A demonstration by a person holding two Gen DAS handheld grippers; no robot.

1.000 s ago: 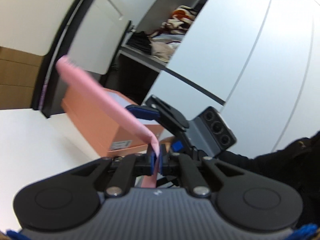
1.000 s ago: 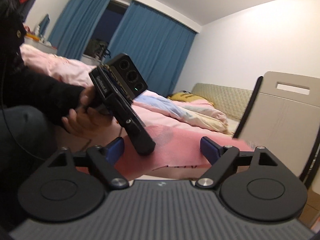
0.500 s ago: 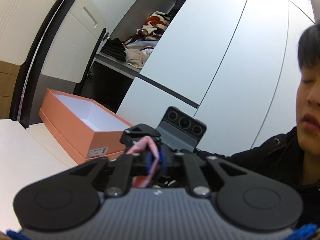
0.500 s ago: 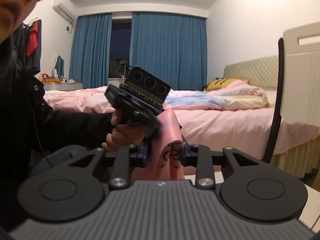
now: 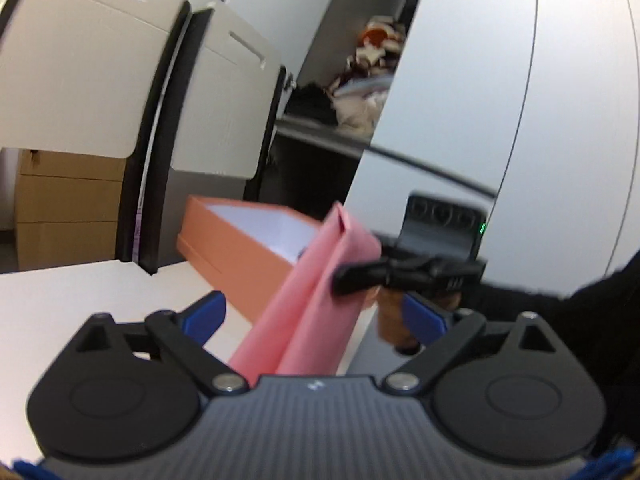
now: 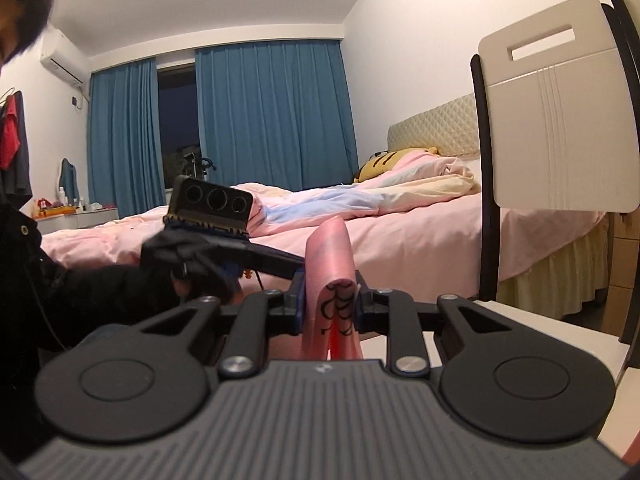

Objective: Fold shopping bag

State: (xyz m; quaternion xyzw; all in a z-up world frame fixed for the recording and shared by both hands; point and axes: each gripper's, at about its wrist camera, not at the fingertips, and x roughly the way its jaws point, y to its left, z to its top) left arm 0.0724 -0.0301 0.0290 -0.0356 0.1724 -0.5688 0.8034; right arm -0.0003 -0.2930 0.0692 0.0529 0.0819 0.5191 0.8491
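Pink shopping bag (image 6: 330, 276) stands upright, frame centre — right gripper (image 6: 330, 307) closing on it; left gripper (image 5: 316, 314) opening, pads clear.

An open orange box (image 5: 240, 248) on the white table (image 5: 60, 300) — chairs (image 5: 80, 72) behind.

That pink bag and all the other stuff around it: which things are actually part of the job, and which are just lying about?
Part of the job:
- pink shopping bag
- right hand-held gripper, closing on the bag
- left hand-held gripper, opening, pads off the bag

Lying about:
- orange box
- chairs
- cardboard boxes
- bed
- blue curtains
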